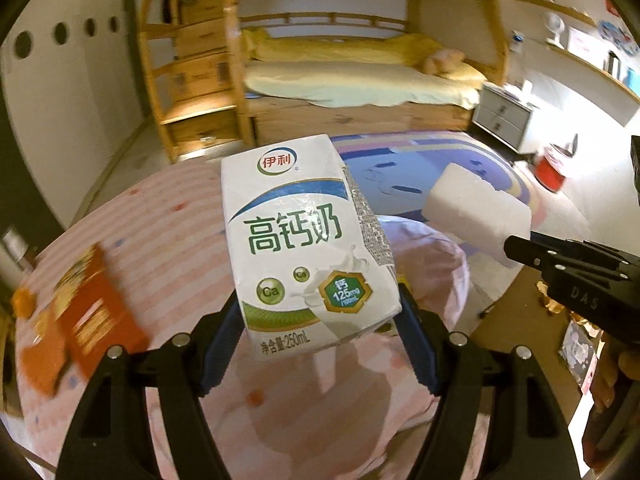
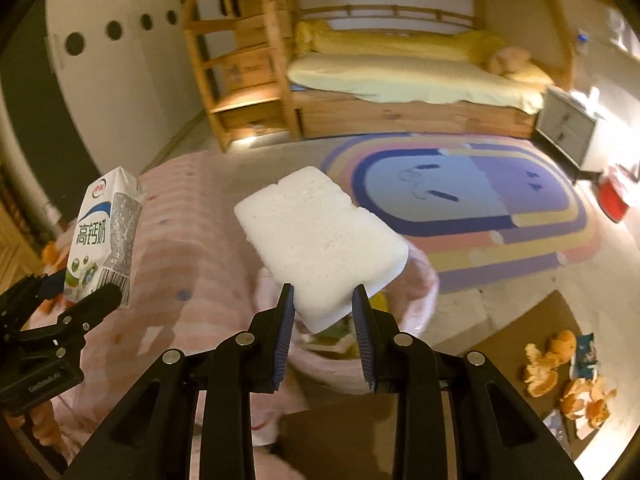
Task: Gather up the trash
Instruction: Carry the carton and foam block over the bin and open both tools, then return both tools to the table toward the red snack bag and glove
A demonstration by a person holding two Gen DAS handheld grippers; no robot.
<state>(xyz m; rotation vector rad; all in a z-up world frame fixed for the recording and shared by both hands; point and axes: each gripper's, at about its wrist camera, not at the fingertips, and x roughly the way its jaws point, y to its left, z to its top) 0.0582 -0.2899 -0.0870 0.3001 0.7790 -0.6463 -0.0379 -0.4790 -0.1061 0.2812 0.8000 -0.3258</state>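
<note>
Floor (image 2: 256, 168): pale, hard surface. On it: oval rug (image 2: 472, 208) in purple, pink and yellow bands with a face motif; red bin (image 2: 614, 200) near the rug's far right end; brown cardboard sheet (image 2: 532, 332) at lower right, bearing orange peels (image 2: 560, 376) and scraps of printed wrapper (image 2: 586, 356)
Surface under pink striped cloth (image 1: 160, 216): bears a red box (image 1: 92, 312), blurred, and orange peel (image 1: 22, 302) at its left edge

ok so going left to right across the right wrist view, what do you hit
left gripper → milk carton → white foam block → rainbow rug → orange peels → red bin
</note>
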